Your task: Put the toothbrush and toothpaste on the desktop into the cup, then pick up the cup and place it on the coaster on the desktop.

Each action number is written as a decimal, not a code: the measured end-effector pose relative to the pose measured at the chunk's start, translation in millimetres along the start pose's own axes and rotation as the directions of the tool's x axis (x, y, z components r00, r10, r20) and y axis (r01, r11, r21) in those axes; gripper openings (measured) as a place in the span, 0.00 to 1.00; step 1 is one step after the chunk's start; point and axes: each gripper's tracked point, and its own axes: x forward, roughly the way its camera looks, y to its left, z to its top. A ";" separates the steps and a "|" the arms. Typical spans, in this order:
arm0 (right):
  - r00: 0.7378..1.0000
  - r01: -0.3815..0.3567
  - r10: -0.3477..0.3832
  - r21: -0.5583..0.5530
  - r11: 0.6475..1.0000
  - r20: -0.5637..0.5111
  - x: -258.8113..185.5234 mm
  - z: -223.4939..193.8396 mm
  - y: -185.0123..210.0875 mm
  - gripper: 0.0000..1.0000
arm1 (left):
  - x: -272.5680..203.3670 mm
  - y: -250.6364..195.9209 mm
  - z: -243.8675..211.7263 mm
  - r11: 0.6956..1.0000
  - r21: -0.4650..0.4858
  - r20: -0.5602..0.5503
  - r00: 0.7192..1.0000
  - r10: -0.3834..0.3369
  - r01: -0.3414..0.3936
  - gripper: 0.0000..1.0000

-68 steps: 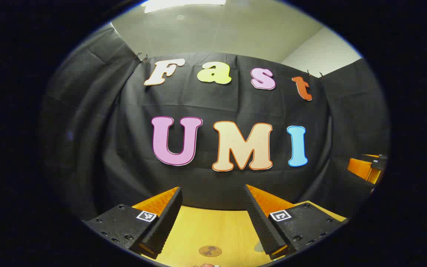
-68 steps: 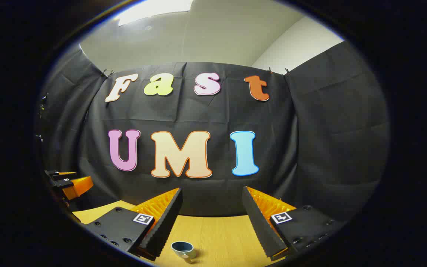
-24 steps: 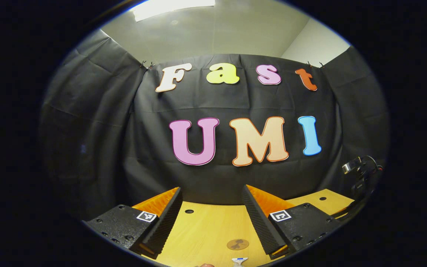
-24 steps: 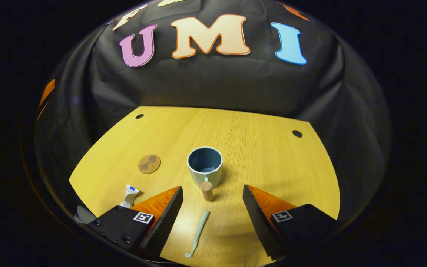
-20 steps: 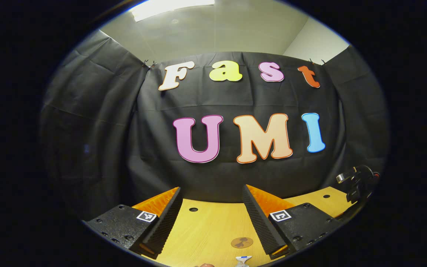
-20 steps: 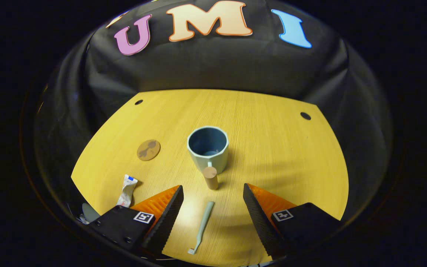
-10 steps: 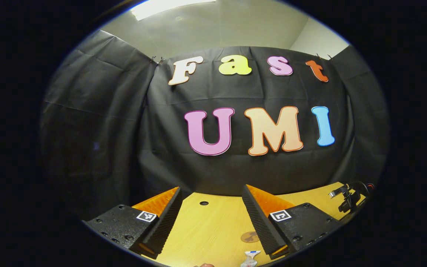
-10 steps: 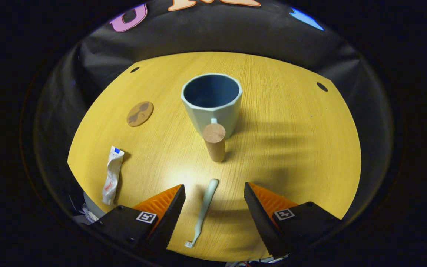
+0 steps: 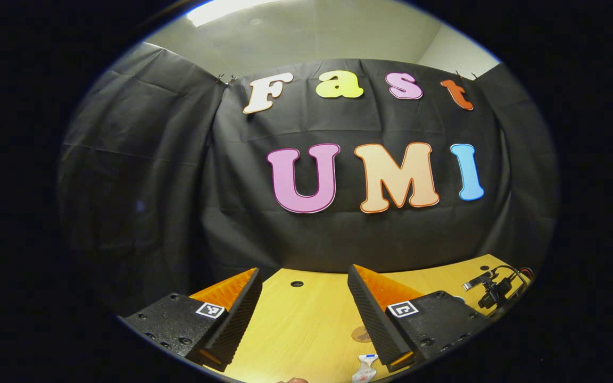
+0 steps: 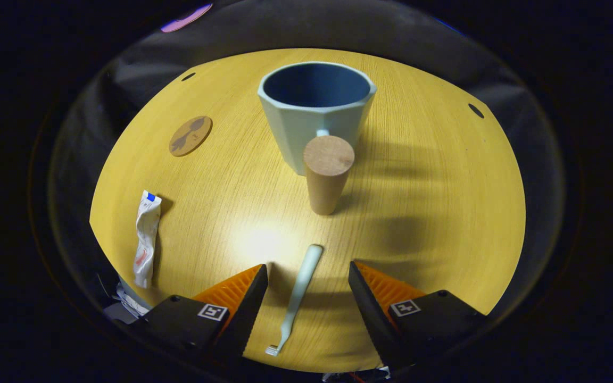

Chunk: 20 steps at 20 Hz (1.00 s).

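The toothbrush lies flat on the desktop, its handle pointing toward the cup and its bristled head toward me, and I have my right gripper spread open with the handle lying between the two fingers, so that a squeeze should catch it across its narrow width. I judge that I am not yet touching it. The cup stands upright farther off, its wooden handle turned toward me, which leaves its mouth free for dropping things in from above. The toothpaste lies off to the left, well apart from the toothbrush, and the coaster sits beyond it, bare, to the left of the cup. My left gripper is open too and holds nothing; it looks mostly at the booth wall, with the end of the toothpaste near its right finger, probably waiting its turn. A thin handle flat on wood may slip as I close.
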 end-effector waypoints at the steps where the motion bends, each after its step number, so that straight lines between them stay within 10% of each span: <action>1: 1.000 0.008 -0.008 -0.012 1.000 0.010 0.9 1.4 -1.0 0.87 | 0.4 0.1 -2.3 1.000 -0.002 -0.008 1.000 0.000 0.000 0.94; 4: 0.999 0.033 -0.032 -0.031 0.999 0.006 0.7 1.0 -6.1 0.79 | 2.1 0.6 -5.0 1.000 -0.006 -0.020 1.000 -0.001 0.001 0.95; 10: 1.000 0.016 -0.016 -0.018 1.000 0.004 0.6 0.3 -4.0 0.15 | 7.7 0.5 -20.9 1.000 0.006 -0.063 0.998 0.001 -0.001 0.94; 20: 0.998 -0.066 0.065 0.095 0.993 0.013 -0.1 2.1 -6.2 0.09 | 13.3 -46.9 -89.0 0.990 -0.030 -0.256 0.956 -0.142 0.139 0.95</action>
